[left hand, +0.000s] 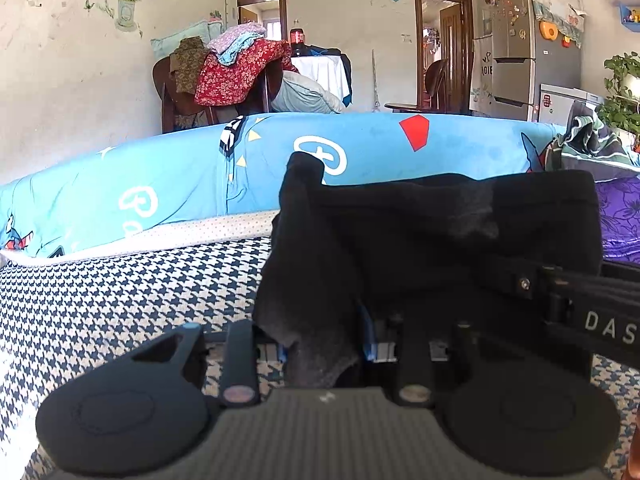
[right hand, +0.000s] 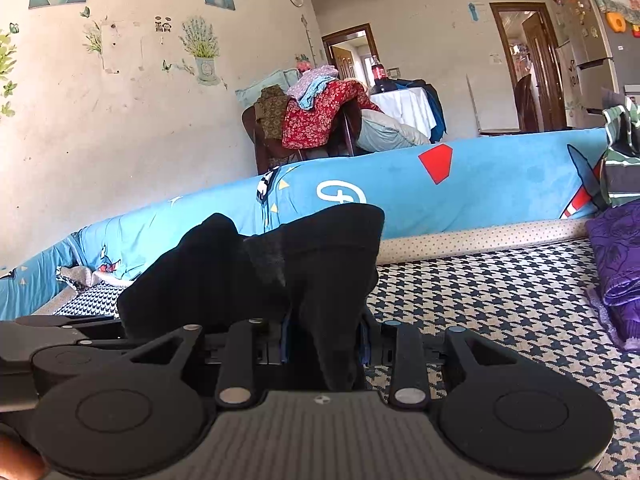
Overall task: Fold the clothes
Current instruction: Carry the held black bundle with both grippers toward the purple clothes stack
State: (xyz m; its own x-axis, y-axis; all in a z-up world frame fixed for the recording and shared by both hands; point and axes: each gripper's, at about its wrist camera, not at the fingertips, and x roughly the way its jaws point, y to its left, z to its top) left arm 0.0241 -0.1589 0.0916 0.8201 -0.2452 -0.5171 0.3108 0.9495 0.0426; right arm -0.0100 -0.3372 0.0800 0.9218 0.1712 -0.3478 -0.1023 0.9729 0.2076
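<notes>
A black garment (left hand: 420, 232) hangs bunched between both grippers, lifted above the houndstooth bed cover (left hand: 120, 292). My left gripper (left hand: 326, 344) is shut on one edge of it, cloth pinched between the blue pads. My right gripper (right hand: 324, 340) is shut on the black garment (right hand: 280, 264) too, with cloth draped over its fingers. The right gripper's black body (left hand: 592, 300) shows at the right of the left wrist view. The fingertips of both are hidden by cloth.
A blue cartoon-print quilt roll (left hand: 200, 176) lies along the far side of the bed. A purple cloth (right hand: 616, 264) and a striped garment (left hand: 592, 144) lie at the right. A chair piled with clothes (left hand: 228, 72) stands behind, near the wall.
</notes>
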